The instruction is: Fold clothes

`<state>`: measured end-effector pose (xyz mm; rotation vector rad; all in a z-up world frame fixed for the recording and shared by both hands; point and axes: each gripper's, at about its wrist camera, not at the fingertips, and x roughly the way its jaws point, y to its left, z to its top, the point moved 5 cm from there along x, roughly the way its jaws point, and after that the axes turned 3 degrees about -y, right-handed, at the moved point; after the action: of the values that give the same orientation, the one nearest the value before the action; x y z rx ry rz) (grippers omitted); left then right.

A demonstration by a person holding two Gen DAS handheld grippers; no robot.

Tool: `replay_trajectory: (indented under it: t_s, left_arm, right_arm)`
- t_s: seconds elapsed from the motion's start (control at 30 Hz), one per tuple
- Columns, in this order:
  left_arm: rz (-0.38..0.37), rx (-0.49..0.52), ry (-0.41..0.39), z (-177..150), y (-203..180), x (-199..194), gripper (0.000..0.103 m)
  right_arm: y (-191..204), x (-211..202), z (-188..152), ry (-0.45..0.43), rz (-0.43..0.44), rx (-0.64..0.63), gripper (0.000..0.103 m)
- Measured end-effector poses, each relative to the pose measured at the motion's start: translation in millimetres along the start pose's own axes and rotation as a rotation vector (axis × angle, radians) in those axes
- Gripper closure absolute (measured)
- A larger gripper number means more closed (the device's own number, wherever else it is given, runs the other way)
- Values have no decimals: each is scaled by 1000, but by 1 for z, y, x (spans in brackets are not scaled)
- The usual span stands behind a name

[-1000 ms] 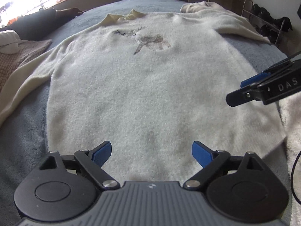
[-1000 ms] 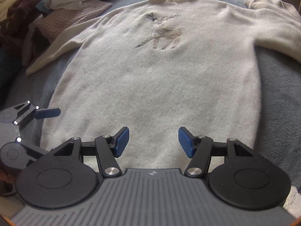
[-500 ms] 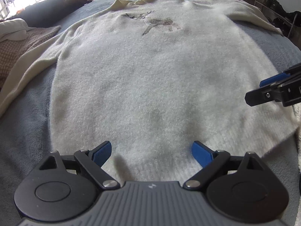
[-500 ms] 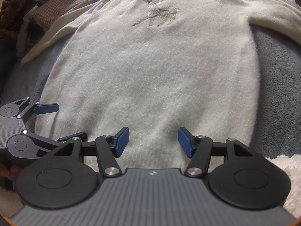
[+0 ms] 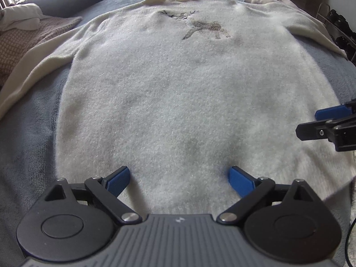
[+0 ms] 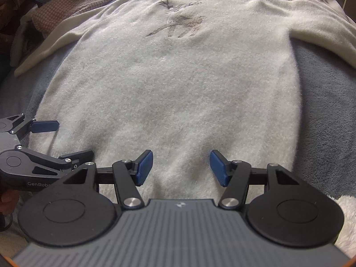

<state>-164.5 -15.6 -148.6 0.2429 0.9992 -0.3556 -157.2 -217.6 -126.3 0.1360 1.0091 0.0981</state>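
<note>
A cream fuzzy sweater (image 5: pixel 178 84) with a grey reindeer on its chest (image 5: pixel 201 27) lies flat, front up, on a blue-grey blanket, collar at the far end and both sleeves spread out. My left gripper (image 5: pixel 179 181) hovers open just above the hem, nothing between its blue pads. Seen from its own camera, my right gripper (image 6: pixel 181 166) is likewise open over the hem (image 6: pixel 182 178), to the right of the left one. Each gripper shows in the other's view: the right one (image 5: pixel 320 122) at the right edge, the left one (image 6: pixel 60 140) at the left edge.
The blue-grey blanket (image 5: pixel 29 133) covers the bed. Folded clothes are piled at the far left (image 6: pixel 66 2), with a dark red garment (image 6: pixel 13 6) beside them. A white fluffy rug (image 6: pixel 347 218) shows at the lower right. A shoe rack (image 5: pixel 340 24) stands at the far right.
Both grippers have moved down and forward to the sweater's hem. Both stayed open.
</note>
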Motion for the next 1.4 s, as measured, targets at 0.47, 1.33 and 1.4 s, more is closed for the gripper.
replay_trajectory:
  t_s: [0.47, 1.33, 1.4]
  left_arm:
    - [-27, -27, 37, -10, 3, -2, 0]
    - [-89, -95, -48, 41, 18, -3, 0]
    - [-88, -93, -74, 56, 18, 5, 0]
  right_arm:
    - [11, 1, -15, 122, 4, -93, 46]
    - [-38, -5, 67, -44, 133, 79, 48]
    - [-42, 8, 73, -45, 129, 99, 49]
